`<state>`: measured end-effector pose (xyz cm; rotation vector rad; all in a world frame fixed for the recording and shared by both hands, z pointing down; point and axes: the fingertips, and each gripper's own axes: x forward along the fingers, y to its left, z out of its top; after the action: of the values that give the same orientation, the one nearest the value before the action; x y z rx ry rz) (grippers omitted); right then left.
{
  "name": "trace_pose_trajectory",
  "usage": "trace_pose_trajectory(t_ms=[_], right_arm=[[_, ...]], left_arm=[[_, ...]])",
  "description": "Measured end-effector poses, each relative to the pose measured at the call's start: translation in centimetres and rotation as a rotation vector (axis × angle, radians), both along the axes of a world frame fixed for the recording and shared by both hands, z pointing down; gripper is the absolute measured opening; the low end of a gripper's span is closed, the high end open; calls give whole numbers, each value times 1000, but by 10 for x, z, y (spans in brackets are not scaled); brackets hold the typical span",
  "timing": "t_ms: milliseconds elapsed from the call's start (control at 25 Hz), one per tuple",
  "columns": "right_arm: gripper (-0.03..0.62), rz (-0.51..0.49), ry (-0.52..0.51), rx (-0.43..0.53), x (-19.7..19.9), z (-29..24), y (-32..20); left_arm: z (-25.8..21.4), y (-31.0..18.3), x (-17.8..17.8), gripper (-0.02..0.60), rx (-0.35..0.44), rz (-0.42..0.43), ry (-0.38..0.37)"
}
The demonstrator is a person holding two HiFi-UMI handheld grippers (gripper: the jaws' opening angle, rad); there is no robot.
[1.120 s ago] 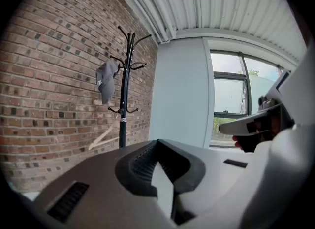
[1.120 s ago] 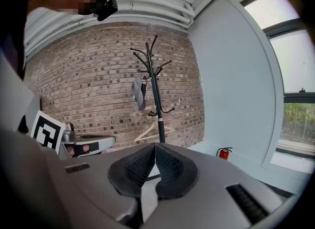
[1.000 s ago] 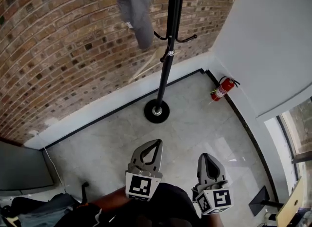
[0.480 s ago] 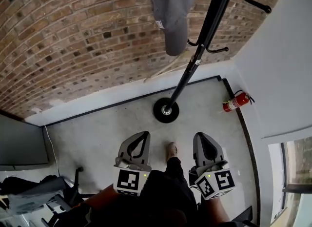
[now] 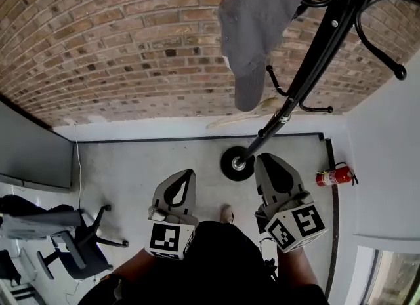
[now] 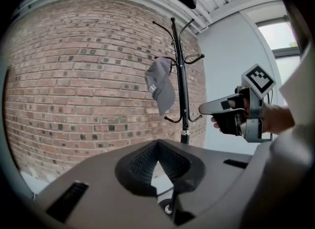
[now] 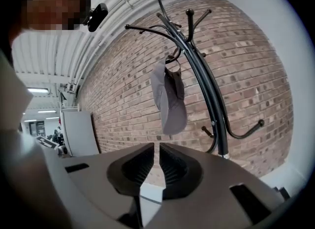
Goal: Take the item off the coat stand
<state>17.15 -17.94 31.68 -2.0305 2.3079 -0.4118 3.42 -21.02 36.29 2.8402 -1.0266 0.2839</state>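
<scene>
The cap (image 5: 252, 28) hangs from an upper hook of the stand (image 5: 308, 67), brim down, in front of the brick wall (image 5: 118, 41). In the head view it sits at 12 o'clock, well apart from both grippers. The stand's round base (image 5: 237, 163) rests on the floor (image 5: 131, 166), at 12 o'clock of the gap between the grippers.

The left gripper (image 5: 189, 173) is held low in front of the person's body, aimed at 12 o'clock with a slight lean toward 1. Its fingers meet at the tips and hold nothing. In the left gripper view the cap lies at 12 o'clock above those tips, well apart.

The right gripper (image 5: 267, 159) is held at 3 o'clock of the left one and reaches a little further forward, its cube (image 5: 295, 227) facing up at the camera. Its fingers leave only a hairline slit, closed on nothing. In the right gripper view the cap hangs at 12 o'clock above the tips, with the stand's pole at 1 to 2 o'clock. The left gripper view shows a hand (image 6: 275, 119) gripping the right gripper about level, fingers pointing to 9 o'clock toward the stand.

An extinguisher (image 5: 333, 177) lies at 3 o'clock of the base, near the white wall. A chair (image 5: 82, 244) stands at 9 o'clock of the left gripper. A shoe (image 5: 226, 214) shows between the grippers.
</scene>
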Motion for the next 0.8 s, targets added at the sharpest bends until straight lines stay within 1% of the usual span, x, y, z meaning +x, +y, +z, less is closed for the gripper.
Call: trace_pose_trajectory(t_ms=[80,120,160,200,280,440,560,800], right_arm=[[25,-42,23,16,12,-10,-19],[56,-69,26,25,16,-15,-29],[100,-96,25,33,19,-19,-38],[112,-119,24,43,21,-24,-46],[120,-150,32,59,25,-32,-61],[123,-177,52,70,31,-41,-86],[123,-204,54,67,30,-41,-102],[123,-251,77,47,13,-40,-123]], left_arm=[[-9,-6,8,26,19,-42,2],[-15,-9,11,26,30,-67,7],[-20,-12,13,26,41,-90,12],[-24,-14,14,26,50,-110,14],[-30,-18,14,26,61,-147,17],[-41,-22,10,26,68,-222,37],[-43,-24,6,28,66,-251,38],[-45,-26,-3,28,62,-296,46]])
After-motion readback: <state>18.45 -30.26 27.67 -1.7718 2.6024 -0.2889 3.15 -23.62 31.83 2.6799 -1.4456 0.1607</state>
